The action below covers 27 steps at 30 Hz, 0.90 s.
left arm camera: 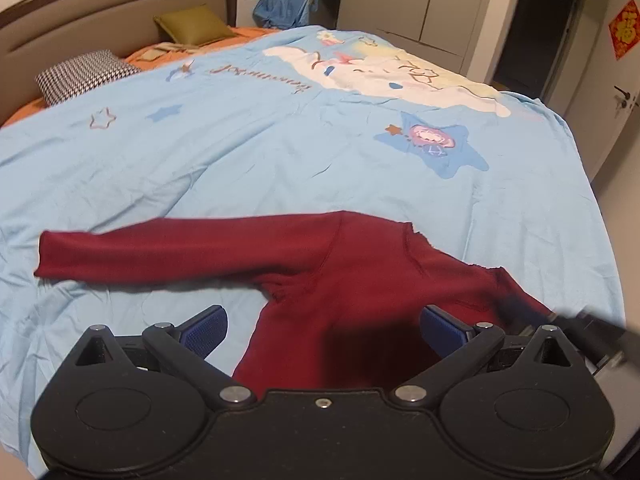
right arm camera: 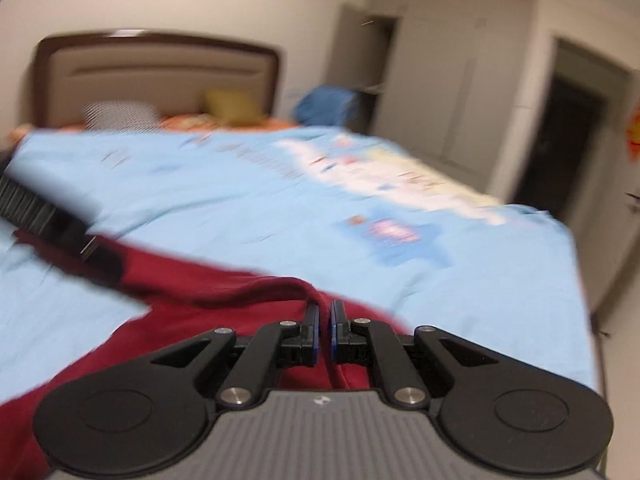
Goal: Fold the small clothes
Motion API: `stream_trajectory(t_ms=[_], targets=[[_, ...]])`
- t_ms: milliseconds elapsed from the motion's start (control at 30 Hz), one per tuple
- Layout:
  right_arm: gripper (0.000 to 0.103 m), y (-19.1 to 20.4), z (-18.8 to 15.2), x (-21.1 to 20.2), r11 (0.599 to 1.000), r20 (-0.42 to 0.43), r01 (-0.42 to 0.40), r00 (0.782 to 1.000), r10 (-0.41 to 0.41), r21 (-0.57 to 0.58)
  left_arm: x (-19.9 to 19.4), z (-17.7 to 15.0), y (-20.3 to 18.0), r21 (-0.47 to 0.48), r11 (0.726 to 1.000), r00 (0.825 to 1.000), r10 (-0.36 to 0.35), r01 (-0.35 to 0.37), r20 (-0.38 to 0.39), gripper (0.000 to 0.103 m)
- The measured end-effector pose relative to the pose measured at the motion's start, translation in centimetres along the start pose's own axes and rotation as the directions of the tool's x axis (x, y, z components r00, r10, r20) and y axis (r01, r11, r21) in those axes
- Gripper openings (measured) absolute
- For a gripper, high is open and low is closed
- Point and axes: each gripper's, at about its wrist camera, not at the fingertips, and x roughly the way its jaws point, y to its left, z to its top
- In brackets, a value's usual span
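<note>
Left gripper [left arm camera: 322,330]: its 2 blue pads [left arm camera: 206,330] stand wide apart; nothing is between them, and the red top lies under them.
Right gripper [right arm camera: 325,320]: its 2 fingers are pressed together on a thin fold of the top's edge, which rises to the tips.
Top [left arm camera: 340,280]: dark red, long sleeves, lies on the near part of the blue cover; 1 sleeve [left arm camera: 160,254] is stretched flat to the left in the left wrist view.
Cover [left arm camera: 260,152]: light blue, spread over the bed, with stars and a white cartoon print.
Writing: 1 cursive word [left arm camera: 262,78] is on the cover, seen upside down; I cannot read it.
Wall sign [left arm camera: 625,28]: red with a gold mark, too small to read.
Right wrist view: blurred, so small details there cannot be told.
</note>
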Motion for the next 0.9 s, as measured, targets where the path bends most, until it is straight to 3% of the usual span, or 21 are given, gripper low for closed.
stream_trajectory(t_ms=[133,333,433,500,600,700,800,900], targets=[[0.006,4.5,-1.4,2.2,0.994,-0.093,-0.105,0.99,0.101,-0.04,1.9,-1.7,1.2,-0.067,0.996,0.997,-0.061,0.058,-0.048,0.102],[0.006,4.6,-3.2,-1.3,0.994,-0.124,-0.1,0.987,0.105,0.046,4.8,-5.4,2.0,-0.225,0.968,0.974,-0.152,0.112,-0.166,0.101],[0.006,3.3,-3.1,-2.3,0.993,-0.115,-0.08,0.989,0.09,0.088,5.4,-7.3,2.5,-0.309,0.942,0.958,-0.202,0.133,-0.205,0.1],[0.006,2.9,-3.1,-3.1,0.991,-0.111,-0.076,0.99,0.088,0.11,6.0,-8.7,2.8,-0.391,0.908,0.939,-0.256,0.153,-0.228,0.1],[0.006,2.2,-3.2,-3.6,0.988,-0.108,-0.076,0.99,0.091,0.133,6.9,-10.8,3.2,-0.556,0.808,0.904,-0.366,0.193,-0.218,0.098],[0.006,1.8,-3.4,-4.3,0.985,-0.103,-0.082,0.99,0.098,0.151,8.1,-12.3,3.0,-0.68,0.698,0.888,-0.434,0.224,-0.154,0.098],[0.006,1.2,-3.5,-4.6,0.983,-0.097,-0.083,0.99,0.1,0.165,9.4,-13.3,2.7,-0.784,0.575,0.887,-0.456,0.234,-0.069,0.092],[0.006,0.9,-3.7,-4.8,0.982,-0.096,-0.09,0.99,0.107,0.169,10.2,-13.7,2.3,-0.857,0.458,0.901,-0.432,0.236,0.017,0.074]])
